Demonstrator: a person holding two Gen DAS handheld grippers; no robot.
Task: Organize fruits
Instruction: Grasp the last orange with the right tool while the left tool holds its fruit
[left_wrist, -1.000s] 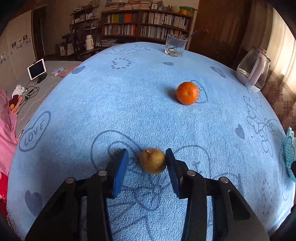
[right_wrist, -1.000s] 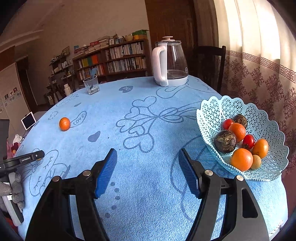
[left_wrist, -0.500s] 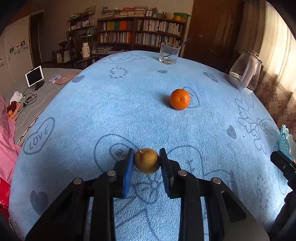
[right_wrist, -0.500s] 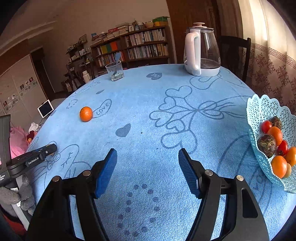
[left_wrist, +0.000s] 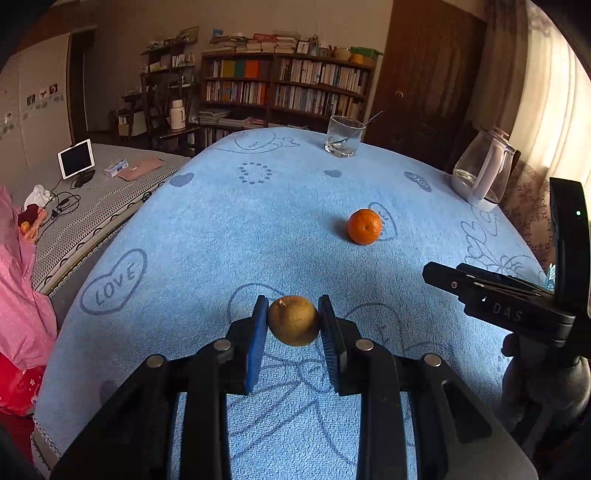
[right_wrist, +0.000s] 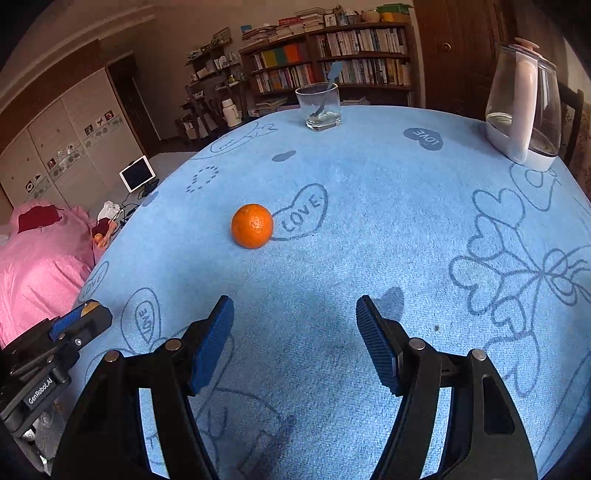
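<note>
The table (left_wrist: 229, 229) fills both views, covered by a blue cloth printed with hearts and "LOVE" marks. At its far edge stand a clear kettle (right_wrist: 522, 107) with a white handle and a drinking glass (right_wrist: 322, 107) with something thin leaning in it, too small to identify.

The left tool (left_wrist: 293, 325) is narrowed onto a brownish-yellow pear (left_wrist: 293, 320), both blue pads pressed against its sides. Whether the pear rests on the cloth or hangs just above it cannot be told. The right tool (right_wrist: 295, 343) is spread wide with nothing between its pads, low over bare cloth.

An orange (right_wrist: 252, 226) sits alone on the cloth beside a "LOVE" heart, well ahead of the right tool and slightly to its left.

The left wrist view shows the pear whole; in the right wrist view only a sliver of yellow shows behind the left tool's blue pad at the lower left edge. The right tool appears in the left view only as black body parts at the right edge, its pads out of sight.
</note>
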